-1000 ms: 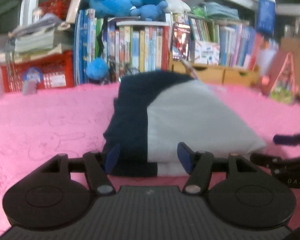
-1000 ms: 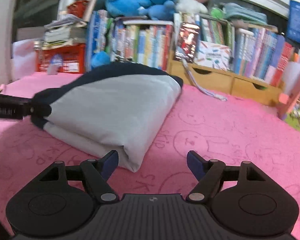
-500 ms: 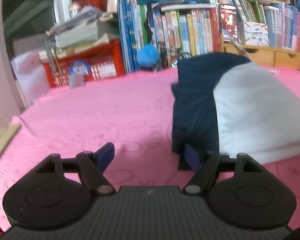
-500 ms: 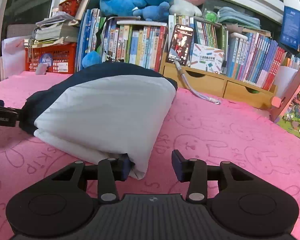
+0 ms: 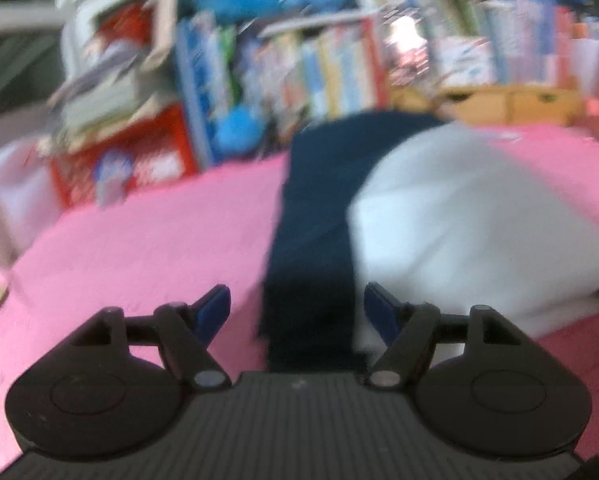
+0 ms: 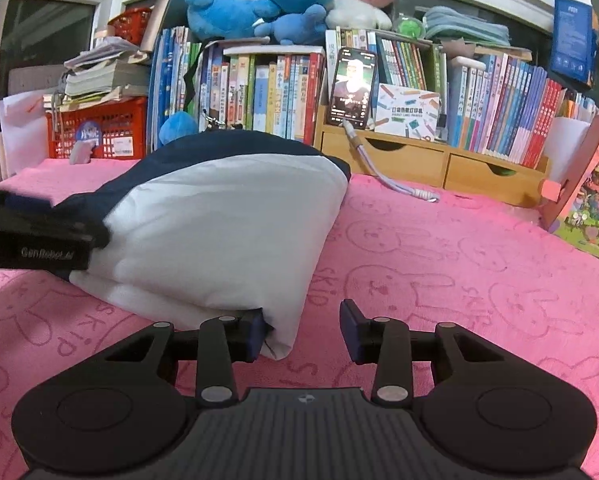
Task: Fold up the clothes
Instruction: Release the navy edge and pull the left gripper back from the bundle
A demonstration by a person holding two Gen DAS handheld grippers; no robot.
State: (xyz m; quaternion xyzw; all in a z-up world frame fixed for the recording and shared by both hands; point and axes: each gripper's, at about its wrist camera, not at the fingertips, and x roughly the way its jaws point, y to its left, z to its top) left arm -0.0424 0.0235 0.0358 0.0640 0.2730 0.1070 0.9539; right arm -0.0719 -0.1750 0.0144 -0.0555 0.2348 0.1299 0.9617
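One folded garment [image 6: 219, 224], navy and white, lies on one pink blanket [image 6: 439, 264]; two grippers attend it. Behind stand one red crate [image 6: 107, 128], rows of books [image 6: 259, 88], one phone [image 6: 351, 88] propped upright, and one wooden drawer unit [image 6: 427, 160] with two drawers. Soft toys [image 6: 267, 4] are piled on the books; their count cannot be settled.

The right gripper [image 6: 301, 330] points forward and somewhat downward at the garment's near right corner. Its jaws have just been closing and stand partly open. The left fingertip touches the white corner fold; the right fingertip stands clear over bare blanket. No grip is established.

The left gripper [image 5: 295, 312] is likewise angled downward, at the garment's near left end; its view is blurred. Its jaws have just been opening and stand wide. The navy edge lies between them, neither pad pressing on it. In the right wrist view its dark body lies against the garment's left side.
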